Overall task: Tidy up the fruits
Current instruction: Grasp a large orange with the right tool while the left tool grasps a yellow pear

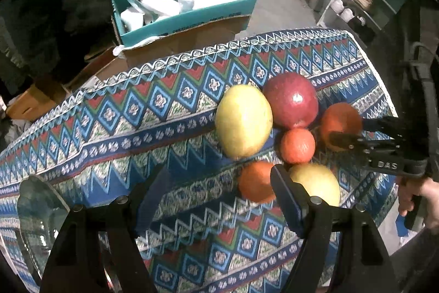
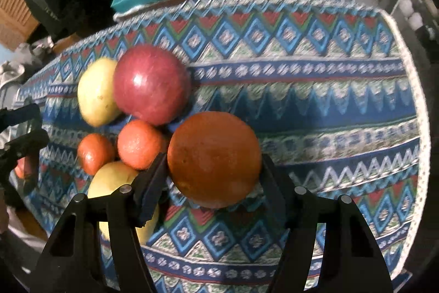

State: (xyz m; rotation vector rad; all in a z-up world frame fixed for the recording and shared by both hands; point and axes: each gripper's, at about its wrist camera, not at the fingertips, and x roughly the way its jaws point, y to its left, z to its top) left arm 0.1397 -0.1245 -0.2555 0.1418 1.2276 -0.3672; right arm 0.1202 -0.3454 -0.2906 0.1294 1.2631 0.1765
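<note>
Big orange (image 2: 214, 158) is clamped dead centre of the right-wrist view between the right tool (image 2: 212, 177) pads, beside the fruit pile on the patterned worktop (image 2: 329, 89). Left tool (image 1: 219, 188) is held apart, empty, with a small orange (image 1: 255, 181) just off its right finger. "DAS" can be read on the right tool.

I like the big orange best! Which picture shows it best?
The right wrist view: the big orange fills the middle, between the right tongs. The left wrist view shows it small, at the side, partly hidden by those tongs.
</note>
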